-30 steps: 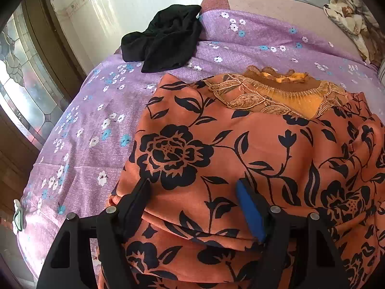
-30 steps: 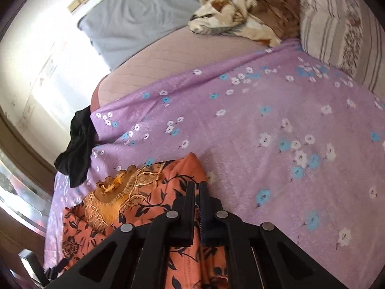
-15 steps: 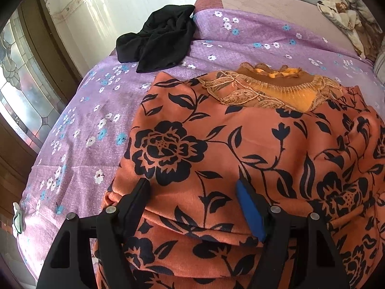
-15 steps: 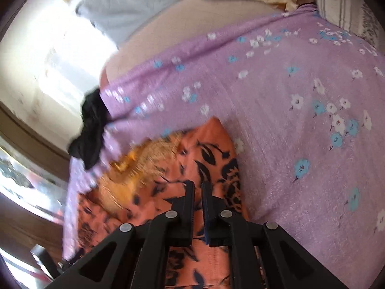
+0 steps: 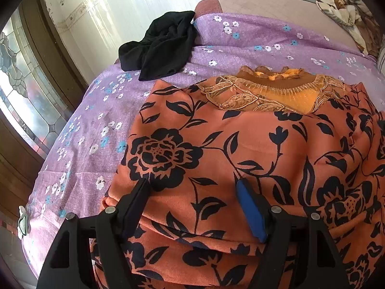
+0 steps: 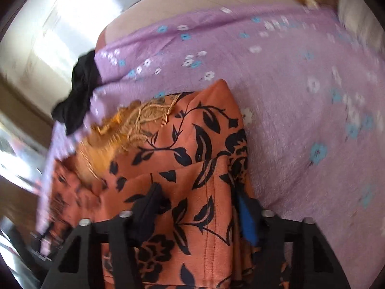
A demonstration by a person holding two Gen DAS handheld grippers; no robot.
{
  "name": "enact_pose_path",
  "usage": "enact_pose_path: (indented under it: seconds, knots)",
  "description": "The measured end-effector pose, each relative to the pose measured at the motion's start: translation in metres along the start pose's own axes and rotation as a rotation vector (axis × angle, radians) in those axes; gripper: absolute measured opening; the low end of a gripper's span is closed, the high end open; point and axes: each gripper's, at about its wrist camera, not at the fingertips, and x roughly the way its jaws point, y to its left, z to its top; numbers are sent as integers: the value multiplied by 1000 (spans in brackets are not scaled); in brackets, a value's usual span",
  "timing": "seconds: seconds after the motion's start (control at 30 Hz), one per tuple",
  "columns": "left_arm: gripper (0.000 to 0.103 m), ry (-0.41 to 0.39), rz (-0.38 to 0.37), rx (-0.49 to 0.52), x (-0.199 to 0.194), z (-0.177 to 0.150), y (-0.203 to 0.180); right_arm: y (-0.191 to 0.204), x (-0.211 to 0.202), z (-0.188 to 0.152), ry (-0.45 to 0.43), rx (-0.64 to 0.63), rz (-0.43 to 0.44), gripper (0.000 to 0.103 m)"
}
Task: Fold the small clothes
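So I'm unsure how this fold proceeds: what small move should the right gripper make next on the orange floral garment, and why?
Probably draw the right gripper back, clear of the orange floral garment. Its jaws have just been opening; cloth sits between them, seemingly unpinched, and the folded layer lies flat on the purple bedspread. The left gripper is open over the near fold.

- To my left of the orange floral garment, the purple bedsheet lies bare, so I have passing room there.
- The black garment blocks the far-left corner.
- Bare sheet lies right of the garment's edge too.
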Motion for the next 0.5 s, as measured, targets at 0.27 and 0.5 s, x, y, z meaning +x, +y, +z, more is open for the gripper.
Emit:
enact_pose_path:
  seconds: [0.27, 0.5]
  knots:
    - [75, -50, -19, -16, -15, 3, 5, -2, -40, 10, -147, -8, -29, 7]
    - [75, 14, -19, 57, -3, -3, -6, -32, -2, 2, 60, 101, -60, 10]
